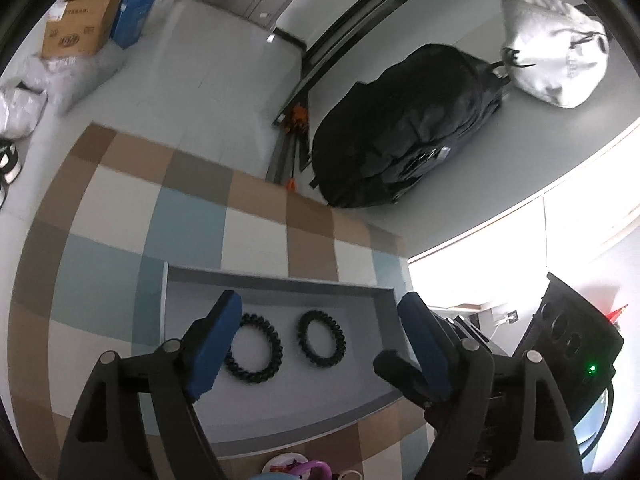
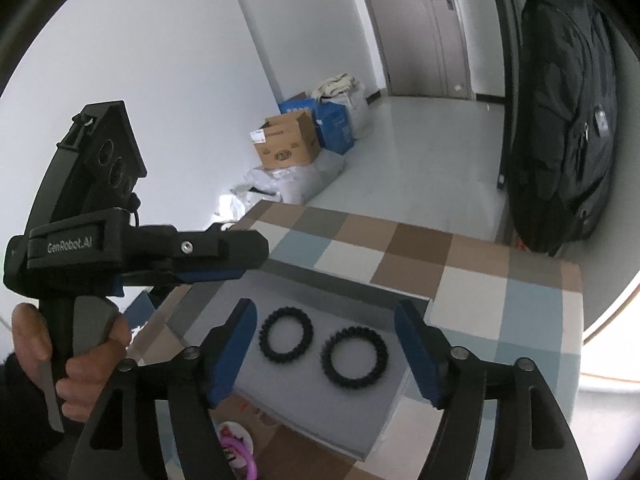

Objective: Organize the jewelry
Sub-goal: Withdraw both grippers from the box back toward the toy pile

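Observation:
Two black spiral ring bracelets lie side by side in a shallow grey tray (image 1: pixel 280 288) on a checkered tablecloth. In the left wrist view they are one (image 1: pixel 253 348) and the other (image 1: pixel 319 339). In the right wrist view they are one (image 2: pixel 285 336) and the other (image 2: pixel 354 357), in the same tray (image 2: pixel 360 432). My left gripper (image 1: pixel 320 344) is open and empty above the tray. My right gripper (image 2: pixel 326 350) is open and empty above both rings. The left gripper also shows in the right wrist view (image 2: pixel 224 258), held by a hand.
A pink and white item (image 1: pixel 296 468) lies at the table's near edge, also in the right wrist view (image 2: pixel 238 450). A black backpack (image 1: pixel 404 132) and white bag (image 1: pixel 556 52) sit beyond the table. Cardboard boxes (image 2: pixel 288 142) stand on the floor.

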Tool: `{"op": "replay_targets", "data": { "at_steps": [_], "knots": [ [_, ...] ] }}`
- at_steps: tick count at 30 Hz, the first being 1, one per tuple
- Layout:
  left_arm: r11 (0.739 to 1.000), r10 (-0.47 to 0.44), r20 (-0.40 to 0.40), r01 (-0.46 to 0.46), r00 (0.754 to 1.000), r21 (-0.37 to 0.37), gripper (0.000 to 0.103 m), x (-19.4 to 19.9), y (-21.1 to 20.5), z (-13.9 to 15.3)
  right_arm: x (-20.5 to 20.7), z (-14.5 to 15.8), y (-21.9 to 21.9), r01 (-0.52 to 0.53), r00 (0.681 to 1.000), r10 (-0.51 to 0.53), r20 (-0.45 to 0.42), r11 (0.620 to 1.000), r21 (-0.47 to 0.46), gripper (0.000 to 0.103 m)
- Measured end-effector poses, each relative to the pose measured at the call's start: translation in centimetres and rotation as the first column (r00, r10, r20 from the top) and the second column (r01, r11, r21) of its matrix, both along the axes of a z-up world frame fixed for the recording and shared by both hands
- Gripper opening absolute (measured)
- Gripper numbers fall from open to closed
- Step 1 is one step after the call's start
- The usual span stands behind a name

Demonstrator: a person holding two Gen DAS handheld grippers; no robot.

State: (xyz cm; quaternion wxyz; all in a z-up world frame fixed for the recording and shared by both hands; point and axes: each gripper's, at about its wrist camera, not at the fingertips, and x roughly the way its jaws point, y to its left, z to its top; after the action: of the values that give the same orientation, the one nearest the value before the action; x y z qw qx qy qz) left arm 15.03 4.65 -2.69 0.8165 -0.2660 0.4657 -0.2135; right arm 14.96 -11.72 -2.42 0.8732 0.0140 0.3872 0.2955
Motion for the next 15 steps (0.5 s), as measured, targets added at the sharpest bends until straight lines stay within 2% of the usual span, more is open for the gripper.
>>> {"op": "replay_targets", "data": {
  "at_steps": [3, 10, 15],
  "knots": [
    [1.000, -0.009, 0.008, 0.009, 1.000, 0.002, 0.078, -0.4, -0.1, 0.4, -0.2, 0.5, -0.7, 0.013, 1.000, -0.013, 0.017, 1.000, 0.020, 0.085],
    [0.994, 0.032, 0.065, -0.039, 0.997, 0.102, 0.078, -2.1, 0.3, 1.4, -0.8, 0.9, -2.9, 0.104, 0.995, -0.105, 0.004, 0.991, 0.079, 0.096],
    [0.985, 0.062, 0.107, -0.079, 0.992, 0.154, 0.079, -3.6, 0.6, 1.9, -2.2, 1.6, -3.8, 0.133, 0.990, -0.137, 0.033, 0.986, 0.103, 0.103]
  ]
}}
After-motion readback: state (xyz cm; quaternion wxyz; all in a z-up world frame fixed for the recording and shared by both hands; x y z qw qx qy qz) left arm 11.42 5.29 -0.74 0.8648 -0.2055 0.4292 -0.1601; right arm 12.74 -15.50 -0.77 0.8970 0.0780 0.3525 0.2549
